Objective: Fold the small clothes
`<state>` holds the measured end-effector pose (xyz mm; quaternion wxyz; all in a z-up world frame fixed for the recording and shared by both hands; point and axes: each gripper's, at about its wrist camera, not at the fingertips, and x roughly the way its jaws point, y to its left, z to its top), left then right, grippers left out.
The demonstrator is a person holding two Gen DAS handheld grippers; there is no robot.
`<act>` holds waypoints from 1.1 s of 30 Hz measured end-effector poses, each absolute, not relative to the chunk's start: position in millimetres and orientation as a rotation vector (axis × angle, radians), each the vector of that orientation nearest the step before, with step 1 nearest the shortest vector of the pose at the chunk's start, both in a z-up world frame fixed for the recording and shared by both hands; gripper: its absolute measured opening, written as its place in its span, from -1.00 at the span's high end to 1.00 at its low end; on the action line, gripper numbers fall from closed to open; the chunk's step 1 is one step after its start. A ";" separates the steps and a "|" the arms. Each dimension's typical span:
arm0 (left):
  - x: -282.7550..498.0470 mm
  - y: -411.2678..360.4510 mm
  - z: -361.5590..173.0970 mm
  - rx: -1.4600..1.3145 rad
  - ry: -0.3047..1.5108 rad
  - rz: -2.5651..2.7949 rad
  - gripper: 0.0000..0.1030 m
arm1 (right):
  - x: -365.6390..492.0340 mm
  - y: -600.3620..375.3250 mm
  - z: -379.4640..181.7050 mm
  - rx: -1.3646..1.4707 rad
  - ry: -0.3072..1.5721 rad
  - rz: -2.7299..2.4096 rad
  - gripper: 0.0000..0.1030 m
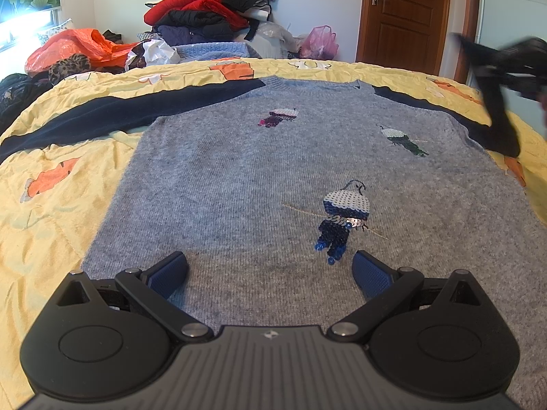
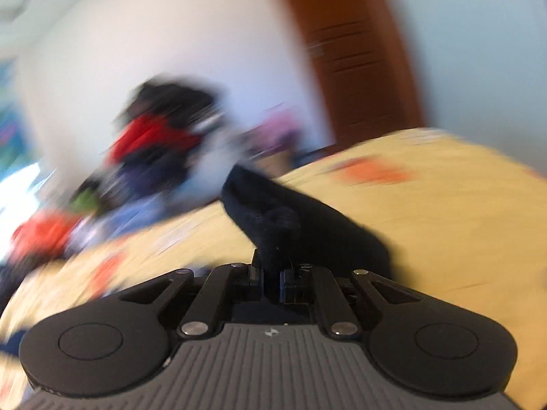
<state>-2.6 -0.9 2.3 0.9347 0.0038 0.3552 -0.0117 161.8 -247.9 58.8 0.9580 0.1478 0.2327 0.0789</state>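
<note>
sweater (image 1: 239, 177): grey knit with navy sleeves, lying flat, front up, on the yellow quilt (image 1: 51, 205) | left gripper (image 1: 270, 273): tongs wide apart over the hem, nothing in them | right gripper (image 2: 271, 273): clamped on the navy sleeve (image 2: 273, 212), cuff lifted off the bed, pretty blurry

Clothes pile (image 2: 160, 143) and door (image 2: 355, 68) motion-blurred
</note>
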 end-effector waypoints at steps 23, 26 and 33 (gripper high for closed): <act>89.1 29.1 43.9 -0.632 0.730 -0.269 -1.00 | 84.3 -205.7 -10.2 0.429 0.601 0.349 -0.09; 138.0 5.4 43.6 -0.673 0.753 -0.345 -1.00 | 82.4 -207.6 -13.1 0.444 0.592 0.363 -0.11; 199.5 -43.0 15.6 -0.638 0.906 -0.360 -0.46 | 80.0 -212.7 -11.4 0.496 0.575 0.380 -0.18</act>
